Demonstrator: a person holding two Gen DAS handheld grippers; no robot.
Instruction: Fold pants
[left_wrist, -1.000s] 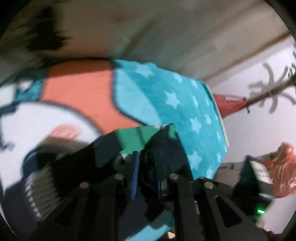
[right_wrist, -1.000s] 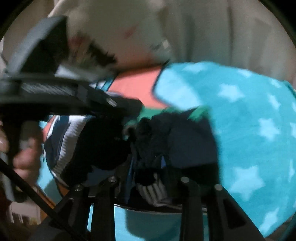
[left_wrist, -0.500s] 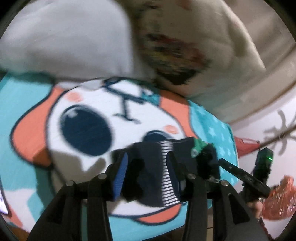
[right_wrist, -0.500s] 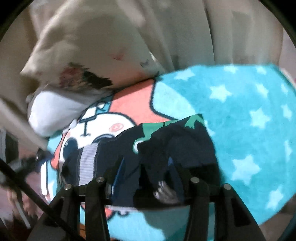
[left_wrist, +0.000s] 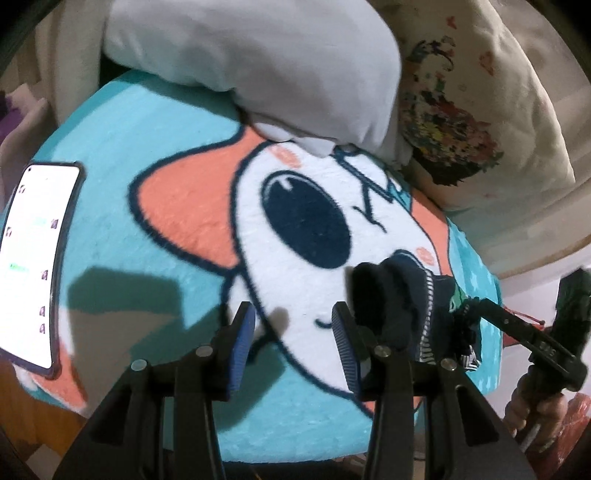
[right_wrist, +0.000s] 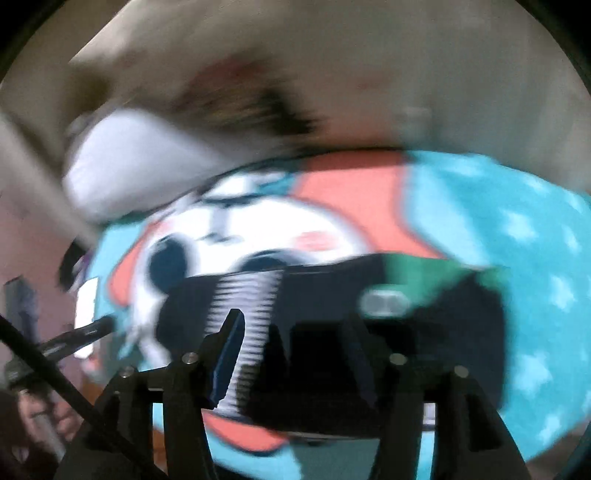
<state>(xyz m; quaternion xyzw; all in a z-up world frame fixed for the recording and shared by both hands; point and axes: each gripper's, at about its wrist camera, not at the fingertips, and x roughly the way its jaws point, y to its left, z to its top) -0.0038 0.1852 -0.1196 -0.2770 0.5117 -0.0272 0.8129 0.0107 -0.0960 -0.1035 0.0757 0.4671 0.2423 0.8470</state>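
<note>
The pants (left_wrist: 402, 299) are small, dark navy with a striped white band and a green patch. They lie folded in a heap on the cartoon blanket (left_wrist: 155, 236). My left gripper (left_wrist: 291, 339) is open and empty, just left of the heap, its right finger close to the cloth. In the blurred right wrist view the pants (right_wrist: 332, 306) fill the middle. My right gripper (right_wrist: 295, 350) is open just above them, holding nothing. The right gripper also shows in the left wrist view (left_wrist: 517, 332) at the far right.
A phone (left_wrist: 37, 262) with a lit screen lies on the blanket's left edge. A white pillow (left_wrist: 258, 62) and a printed cream pillow (left_wrist: 461, 110) lie along the far edge. A red bag (left_wrist: 569, 421) sits low at the right.
Both grippers have let go of the pants and opened. The left one has pulled back and to the left of the heap. The right view is swinging fast and is blurred.
</note>
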